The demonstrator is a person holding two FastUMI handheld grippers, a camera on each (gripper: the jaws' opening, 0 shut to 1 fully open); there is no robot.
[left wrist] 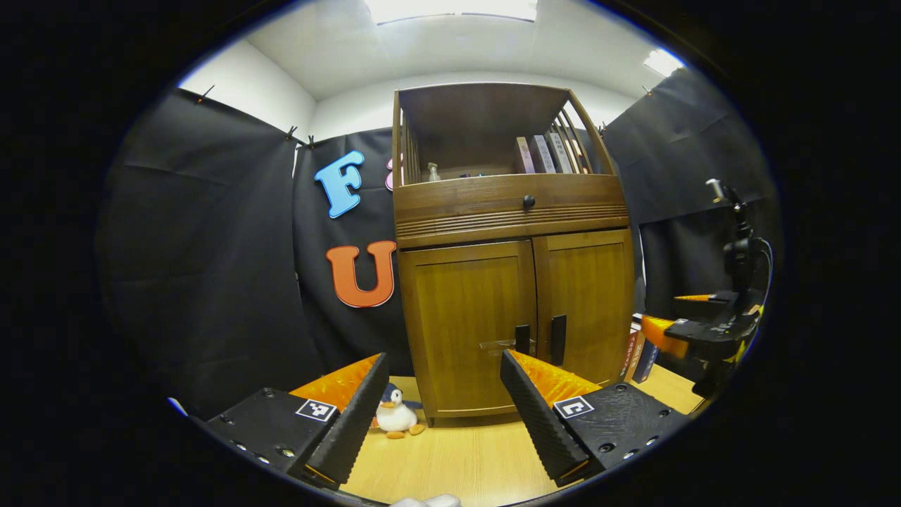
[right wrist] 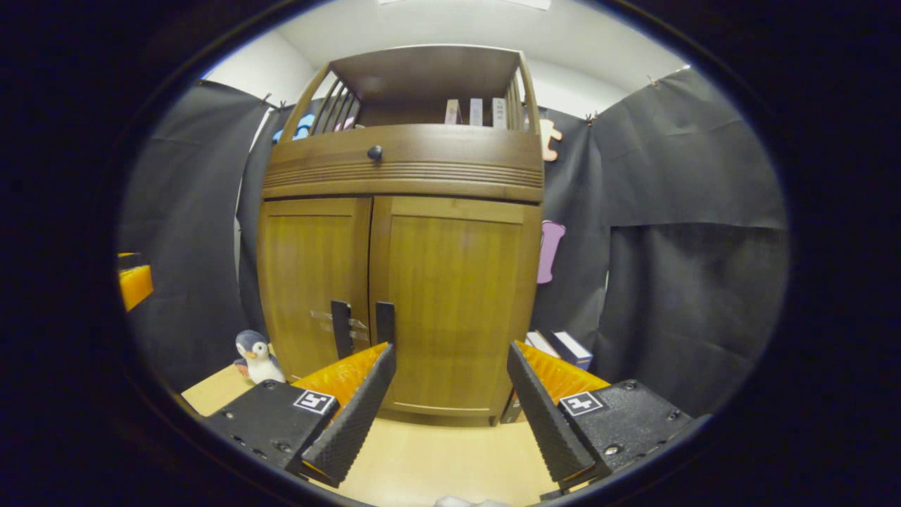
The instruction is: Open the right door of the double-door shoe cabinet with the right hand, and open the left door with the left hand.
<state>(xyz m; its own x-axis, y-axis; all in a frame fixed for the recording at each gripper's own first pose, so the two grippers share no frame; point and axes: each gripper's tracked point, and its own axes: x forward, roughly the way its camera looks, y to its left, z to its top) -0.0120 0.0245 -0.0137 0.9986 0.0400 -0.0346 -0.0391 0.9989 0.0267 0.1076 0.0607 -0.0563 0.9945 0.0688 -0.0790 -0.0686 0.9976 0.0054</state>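
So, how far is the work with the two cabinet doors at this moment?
Nothing looks done yet: the right door and the left door both sit shut, handles side by side. In hand is only the approach: the right gripper and the left gripper are open, short of the cabinet and holding nothing. Left to do: grasp the right handle and pull, then the left handle.

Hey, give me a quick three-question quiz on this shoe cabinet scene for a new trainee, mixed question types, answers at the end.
1. True or false: both doors of the shoe cabinet are shut.
2. What stands on the floor by the cabinet's left side? A) a boot B) a toy penguin C) a bucket
3. Fill in: the right hand-held gripper has its fingers ____, holding nothing.

Key: 1 true; 2 B; 3 open. The right door handle and the left door handle are untouched.
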